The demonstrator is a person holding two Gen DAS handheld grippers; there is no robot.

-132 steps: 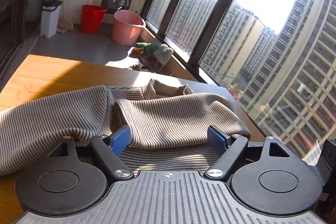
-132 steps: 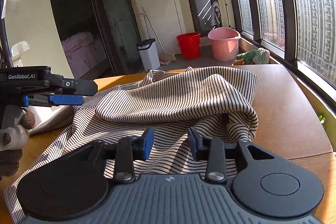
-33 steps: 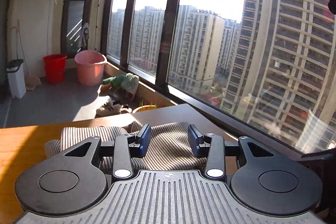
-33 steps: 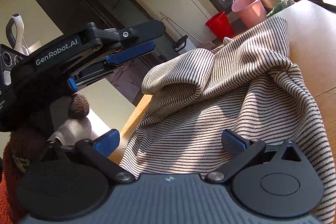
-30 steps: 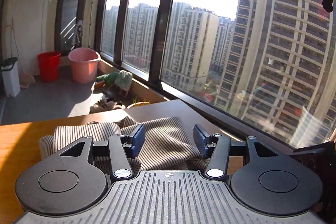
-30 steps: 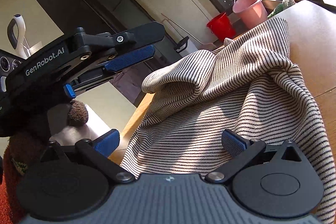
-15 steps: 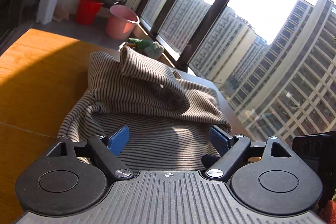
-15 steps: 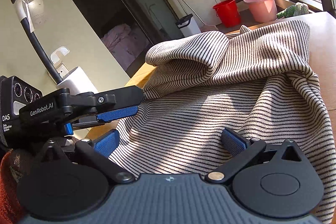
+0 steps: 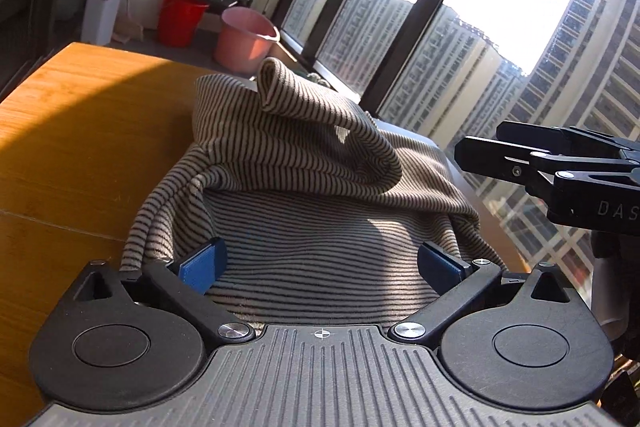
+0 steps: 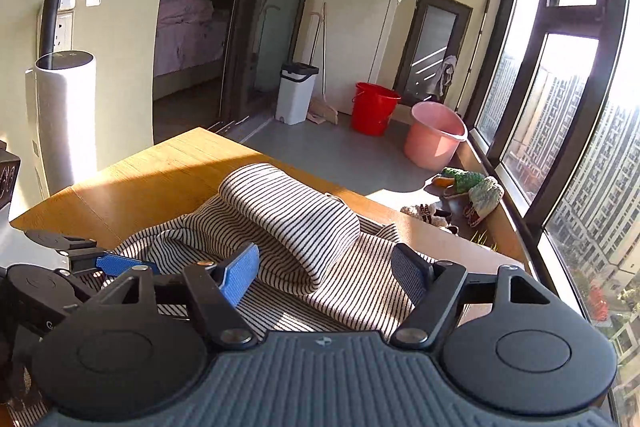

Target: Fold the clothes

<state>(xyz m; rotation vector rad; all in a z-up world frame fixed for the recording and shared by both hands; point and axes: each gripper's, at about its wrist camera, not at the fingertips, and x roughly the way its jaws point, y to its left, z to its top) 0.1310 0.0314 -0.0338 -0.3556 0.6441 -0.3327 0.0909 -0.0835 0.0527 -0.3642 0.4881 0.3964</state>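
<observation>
Striped garment (image 9: 304, 163) lay bunched on wooden table (image 9: 80, 131) near window; left gripper (image 9: 320, 263) & right gripper (image 10: 324, 271) both wide open over it, holding nothing

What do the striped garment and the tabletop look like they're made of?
Striped garment: soft knit, probably cotton jersey; it slumps in rounded, matte folds. Tabletop: wood or wood-look laminate, smooth satin finish; fine straight grain and plank seams show.

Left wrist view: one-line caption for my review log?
Open left tongs over a rumpled striped shirt on a wooden table, right tongs alongside.
</observation>
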